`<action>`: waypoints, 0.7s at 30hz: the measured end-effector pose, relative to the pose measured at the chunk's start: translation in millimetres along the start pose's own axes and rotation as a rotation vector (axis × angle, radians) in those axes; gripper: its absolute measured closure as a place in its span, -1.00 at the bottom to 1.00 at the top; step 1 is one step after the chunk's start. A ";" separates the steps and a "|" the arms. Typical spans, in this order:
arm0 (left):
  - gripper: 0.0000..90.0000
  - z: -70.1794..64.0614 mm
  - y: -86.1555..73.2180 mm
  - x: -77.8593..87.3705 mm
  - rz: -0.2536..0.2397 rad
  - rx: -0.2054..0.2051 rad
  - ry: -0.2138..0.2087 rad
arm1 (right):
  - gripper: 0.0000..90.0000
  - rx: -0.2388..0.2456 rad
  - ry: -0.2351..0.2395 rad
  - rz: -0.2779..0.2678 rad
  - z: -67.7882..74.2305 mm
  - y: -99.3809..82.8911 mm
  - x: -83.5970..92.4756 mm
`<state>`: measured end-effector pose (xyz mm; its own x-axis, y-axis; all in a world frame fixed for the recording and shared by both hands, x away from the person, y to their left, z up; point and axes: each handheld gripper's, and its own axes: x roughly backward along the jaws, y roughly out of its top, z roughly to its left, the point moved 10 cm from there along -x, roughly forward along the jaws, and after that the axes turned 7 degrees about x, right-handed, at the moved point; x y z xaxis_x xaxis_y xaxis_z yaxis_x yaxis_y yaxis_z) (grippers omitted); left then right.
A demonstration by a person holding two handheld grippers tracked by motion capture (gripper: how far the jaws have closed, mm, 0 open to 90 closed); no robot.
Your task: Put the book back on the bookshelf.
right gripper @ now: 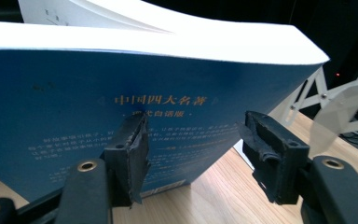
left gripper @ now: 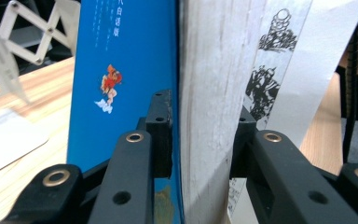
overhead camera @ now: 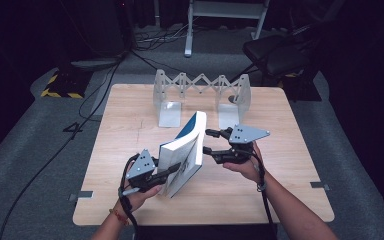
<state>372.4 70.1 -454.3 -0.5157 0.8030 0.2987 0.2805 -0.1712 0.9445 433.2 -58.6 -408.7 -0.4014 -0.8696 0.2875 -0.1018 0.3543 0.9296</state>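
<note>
My left gripper (overhead camera: 172, 169) is clamped on the thick book (overhead camera: 182, 152). One jaw presses the blue cover and the other presses the white side with black drawings, so the page block sits between them. The book stands tilted on the tabletop (overhead camera: 130, 125), with its lower corner just in front of my left hand (overhead camera: 142, 192) and its top leaning away toward the folding book rack (overhead camera: 201, 92).

To the right of the book is my right gripper (overhead camera: 209, 141). Its jaws are spread apart and hold nothing. In the right gripper view the blue back cover (right gripper: 135, 116) with printed text is close before the jaws; the left pad seems to be near or touching it, but I cannot tell for sure. The right pad is free, above the wood. My right hand (overhead camera: 245, 165) is well apart from the rack behind it.
</note>
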 end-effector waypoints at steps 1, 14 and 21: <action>0.56 -0.4 0.5 -1.4 0.000 -0.001 -0.010 | -0.09 0.003 -0.004 0.003 -0.9 -1.4 2.2; 0.52 -19.3 20.4 -61.2 -0.040 0.014 -0.120 | -0.03 -0.033 -0.099 -0.017 -32.3 -17.4 50.2; 0.48 -24.2 25.4 -80.1 -0.035 -0.008 -0.134 | 0.02 -0.013 -0.151 0.016 -42.3 -28.4 72.8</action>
<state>401.2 -12.4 -451.0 -0.4122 0.8776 0.2446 0.2574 -0.1453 0.9553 445.4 -146.5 -404.4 -0.5350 -0.8020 0.2656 -0.0825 0.3625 0.9283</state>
